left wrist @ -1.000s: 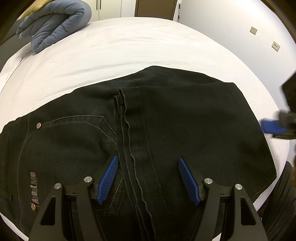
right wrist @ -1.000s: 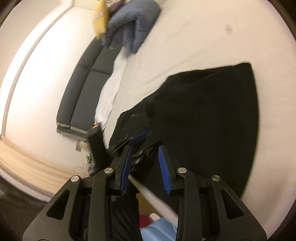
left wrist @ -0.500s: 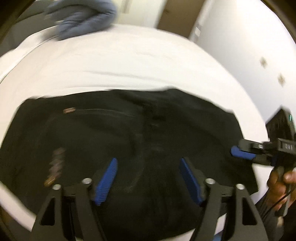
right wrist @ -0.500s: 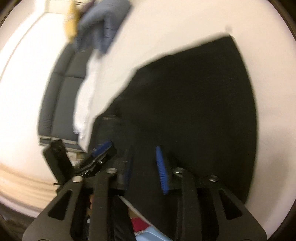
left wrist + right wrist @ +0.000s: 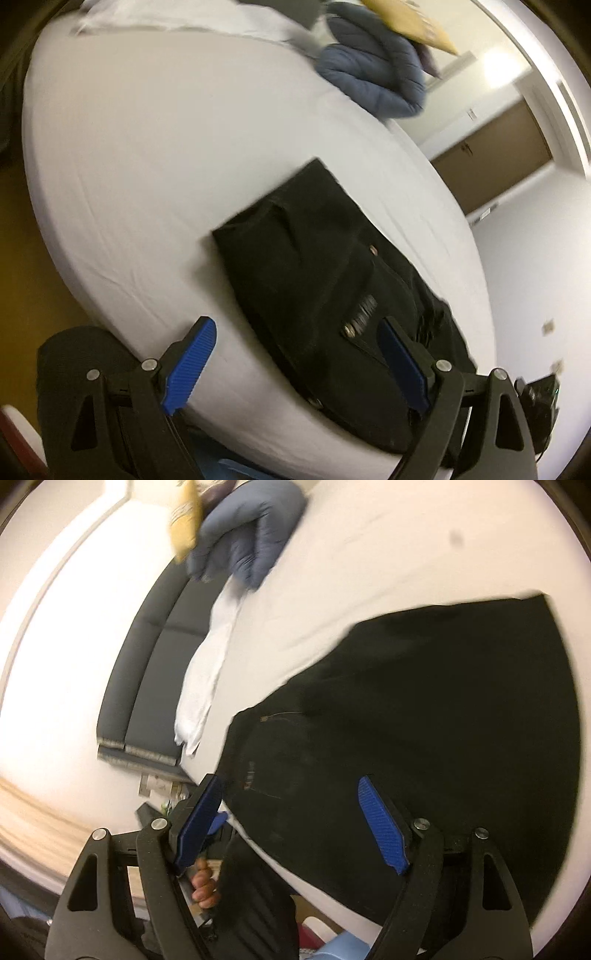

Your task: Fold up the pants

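Observation:
The black pants [image 5: 325,280] lie folded in a flat block on the white bed [image 5: 147,155], near its front edge. In the right wrist view the pants [image 5: 424,720] fill the middle and right. My left gripper [image 5: 295,362] is open and empty, held above the bed edge at the waistband end of the pants. My right gripper [image 5: 291,823] is open and empty, above the near edge of the pants. Neither gripper touches the cloth.
A grey-blue puffy jacket [image 5: 373,70] and a yellow cushion [image 5: 410,26] lie at the far end of the bed. A dark bench [image 5: 155,672] stands beside the bed, with white sheet [image 5: 207,672] hanging over it. A brown door [image 5: 495,155] is in the far wall.
Both grippers have pulled back and swung away from the pants. The right gripper's jaws have opened wider. The left view has turned sharply, so the pants now lie slantwise.

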`<state>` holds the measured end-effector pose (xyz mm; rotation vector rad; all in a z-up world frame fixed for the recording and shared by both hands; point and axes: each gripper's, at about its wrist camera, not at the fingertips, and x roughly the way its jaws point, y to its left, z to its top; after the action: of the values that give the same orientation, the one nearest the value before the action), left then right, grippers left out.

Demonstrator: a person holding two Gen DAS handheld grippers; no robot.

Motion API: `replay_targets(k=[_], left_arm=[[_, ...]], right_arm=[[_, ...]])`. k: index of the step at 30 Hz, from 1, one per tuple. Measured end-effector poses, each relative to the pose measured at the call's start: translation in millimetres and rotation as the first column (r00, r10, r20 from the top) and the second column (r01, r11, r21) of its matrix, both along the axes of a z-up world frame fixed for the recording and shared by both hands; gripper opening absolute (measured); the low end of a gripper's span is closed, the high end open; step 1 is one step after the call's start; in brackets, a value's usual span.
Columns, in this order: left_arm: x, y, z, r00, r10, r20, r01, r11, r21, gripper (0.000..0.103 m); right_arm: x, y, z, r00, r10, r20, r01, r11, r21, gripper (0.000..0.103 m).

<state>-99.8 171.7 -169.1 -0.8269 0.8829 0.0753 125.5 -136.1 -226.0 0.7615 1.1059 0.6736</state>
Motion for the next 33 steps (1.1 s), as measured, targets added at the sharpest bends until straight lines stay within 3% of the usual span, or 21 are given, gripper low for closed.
replay_targets(k=[3, 11, 12, 14, 15, 16, 17, 20, 23, 27, 33], left_arm=[[7.1, 10.4, -11.8, 1.0, 0.027, -0.001, -0.027, 0.998, -0.057, 0.09], [25.4, 23.8, -26.4, 0.997, 0.069, 0.03, -0.061, 0.975, -0.212, 0.088], [28.0, 24.1, -26.5, 0.997, 0.071, 0.034, -0.061, 0.972, -0.226, 0.083], [31.7, 24.8, -26.7, 0.998, 0.063, 0.022, -0.056, 0.969, -0.24, 0.055], [34.3, 25.6, -28.3, 0.998, 0.061, 0.016, -0.055, 0.966, -0.251, 0.047], [36.8, 26.2, -30.5, 0.998, 0.057, 0.01, -0.052, 0.963, -0.263, 0.029], [37.7, 26.5, -31.5, 0.998, 0.058, 0.003, -0.055, 0.962, -0.266, 0.023], [34.7, 26.2, -24.0, 0.998, 0.059, 0.027, -0.05, 0.965, -0.259, 0.019], [34.2, 18.8, -8.4, 0.997, 0.043, 0.06, -0.03, 0.979, -0.203, 0.018], [37.2, 7.5, 12.7, 0.994, 0.022, 0.105, -0.007, 0.99, -0.143, 0.017], [45.8, -14.4, 45.5, 0.984, -0.034, 0.175, 0.044, 0.998, -0.051, 0.017]], right_arm=[[12.6, 31.5, -0.5, 0.999, 0.045, -0.016, -0.046, 0.999, -0.009, 0.077], [24.4, 63.9, -12.5, 0.996, 0.063, -0.056, -0.059, 0.996, 0.07, 0.075], [26.6, 66.1, -12.6, 0.996, 0.065, -0.062, -0.061, 0.996, 0.07, 0.075], [30.8, 71.3, -12.5, 0.995, 0.072, -0.065, -0.069, 0.996, 0.053, 0.075], [33.9, 73.1, -12.0, 0.995, 0.074, -0.069, -0.072, 0.997, 0.043, 0.075], [36.0, 73.1, -12.1, 0.994, 0.076, -0.074, -0.073, 0.997, 0.039, 0.075], [40.3, 74.6, -11.7, 0.994, 0.079, -0.081, -0.077, 0.997, 0.03, 0.075], [51.1, 79.7, -15.0, 0.988, 0.108, -0.112, -0.109, 0.994, -0.009, 0.075], [62.1, 96.0, -23.0, 0.979, 0.149, -0.141, -0.155, 0.987, -0.037, 0.075], [74.9, 113.4, -53.8, 0.96, 0.145, -0.241, -0.182, 0.973, -0.139, 0.074], [71.5, 116.5, -64.2, 0.973, 0.112, -0.202, -0.144, 0.978, -0.152, 0.074]])
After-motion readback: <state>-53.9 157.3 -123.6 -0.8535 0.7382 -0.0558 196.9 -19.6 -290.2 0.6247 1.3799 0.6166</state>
